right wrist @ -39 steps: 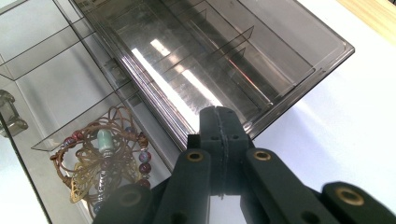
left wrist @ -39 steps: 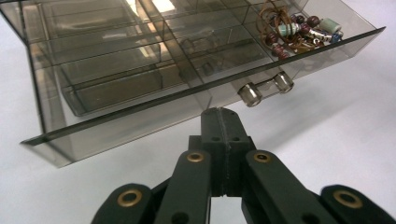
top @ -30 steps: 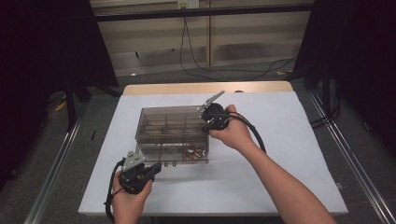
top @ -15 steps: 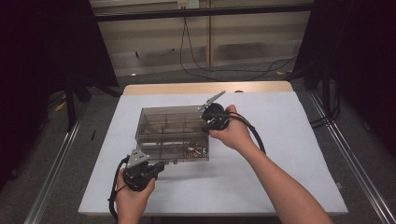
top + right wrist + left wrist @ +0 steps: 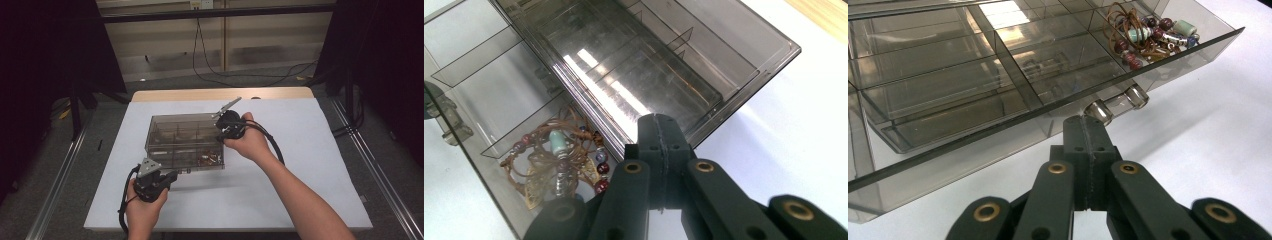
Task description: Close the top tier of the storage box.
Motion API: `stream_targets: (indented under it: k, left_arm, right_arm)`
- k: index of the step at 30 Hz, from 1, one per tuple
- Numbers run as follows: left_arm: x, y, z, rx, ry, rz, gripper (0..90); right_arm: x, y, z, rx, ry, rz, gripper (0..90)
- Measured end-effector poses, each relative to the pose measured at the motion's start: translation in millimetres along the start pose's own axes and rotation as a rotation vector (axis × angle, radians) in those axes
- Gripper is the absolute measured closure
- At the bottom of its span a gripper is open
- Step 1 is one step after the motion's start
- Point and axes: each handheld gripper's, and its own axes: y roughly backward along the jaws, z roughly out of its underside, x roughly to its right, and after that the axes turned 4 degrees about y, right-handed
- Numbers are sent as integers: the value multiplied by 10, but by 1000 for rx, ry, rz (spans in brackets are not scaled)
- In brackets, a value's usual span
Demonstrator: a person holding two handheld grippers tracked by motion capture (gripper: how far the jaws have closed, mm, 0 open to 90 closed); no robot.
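Drawer (image 5: 998,100) of clear smoky plastic stood pulled partway from the box (image 5: 185,131), its knob (image 5: 1115,105) just ahead of the left gripper (image 5: 1087,131), whose jaws were shut, empty. It looked light, stiff, slick; that knob seemed the best hold. The right gripper (image 5: 660,131), jaws shut too, rested on the box's top edge. Its view showed a beaded necklace (image 5: 559,165) below.

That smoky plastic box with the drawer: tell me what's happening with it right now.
A person works on the organizer box with a gripper in each hand. The right gripper, shut, rests against the box's top right edge, apparently steadying it. The left gripper, also shut with nothing held, sits at the drawer handle. The drawer is partly pulled out; one corner compartment holds a beaded cord bracelet, the other visible compartments look empty.
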Motion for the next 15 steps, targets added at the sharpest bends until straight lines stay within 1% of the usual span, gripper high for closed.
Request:
stream_targets:
  k: [3, 4, 7, 11, 15]
  left_arm:
    - [-3, -20, -3, 6, 10, -2, 900]
    - [-9, -22, -7, 1, 2, 0, 900]
    - [-11, -31, -15, 6, 5, -5, 900]
    - [-15, -40, -22, 8, 6, -8, 900]
    - [-15, -51, -30, 10, 1, -18, 900]
  right_arm:
    - [-2, 3, 1, -4, -4, -1, 900]
    - [-4, 5, 2, -6, -10, -2, 900]
    - [1, 1, 1, 0, 6, -1, 900]
    - [-1, 3, 0, -4, -4, -2, 900]
    - [1, 0, 0, -1, 5, -1, 900]
